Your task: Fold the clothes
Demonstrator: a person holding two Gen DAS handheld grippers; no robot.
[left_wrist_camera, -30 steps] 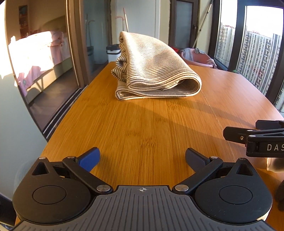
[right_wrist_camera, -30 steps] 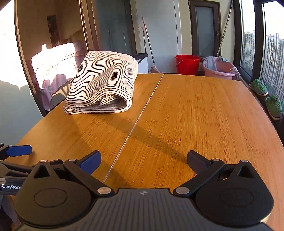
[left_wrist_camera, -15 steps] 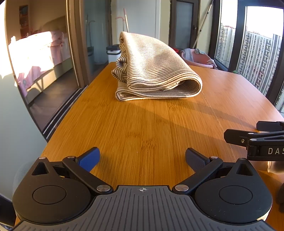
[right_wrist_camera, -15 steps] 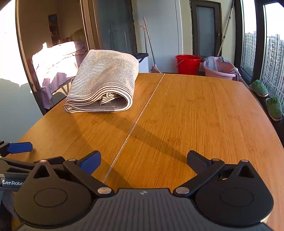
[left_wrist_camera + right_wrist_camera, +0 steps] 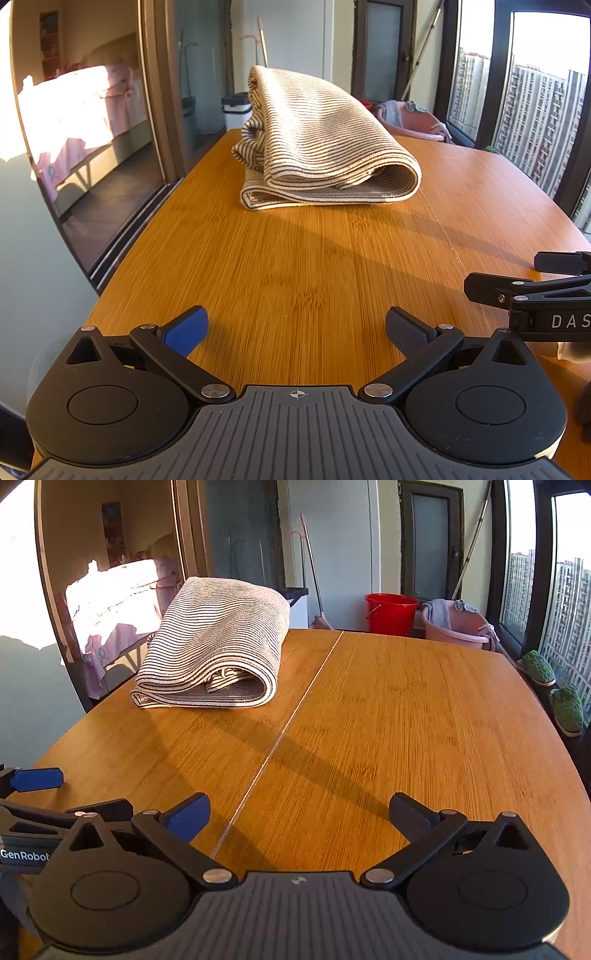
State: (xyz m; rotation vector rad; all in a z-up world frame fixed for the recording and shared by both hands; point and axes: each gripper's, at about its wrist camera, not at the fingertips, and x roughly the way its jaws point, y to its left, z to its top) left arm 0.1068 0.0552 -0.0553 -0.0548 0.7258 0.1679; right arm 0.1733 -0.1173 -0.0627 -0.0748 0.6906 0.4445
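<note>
A folded striped beige garment (image 5: 325,147) lies on the wooden table (image 5: 295,280) at its far left part; it also shows in the right wrist view (image 5: 218,650). My left gripper (image 5: 295,328) is open and empty, low over the near table, well short of the garment. My right gripper (image 5: 299,812) is open and empty beside it. The right gripper's fingers show at the right edge of the left wrist view (image 5: 517,291). The left gripper's blue fingertip shows at the left edge of the right wrist view (image 5: 37,778).
A seam (image 5: 295,716) runs down the table's middle. Beyond the far edge stand a red bucket (image 5: 391,613), a pink basin with cloth (image 5: 458,624) and a white bin (image 5: 236,110). Glass doors are on the left, windows on the right.
Both grippers have stayed open and nearly still; the view has shifted only slightly. The garment has not moved.
</note>
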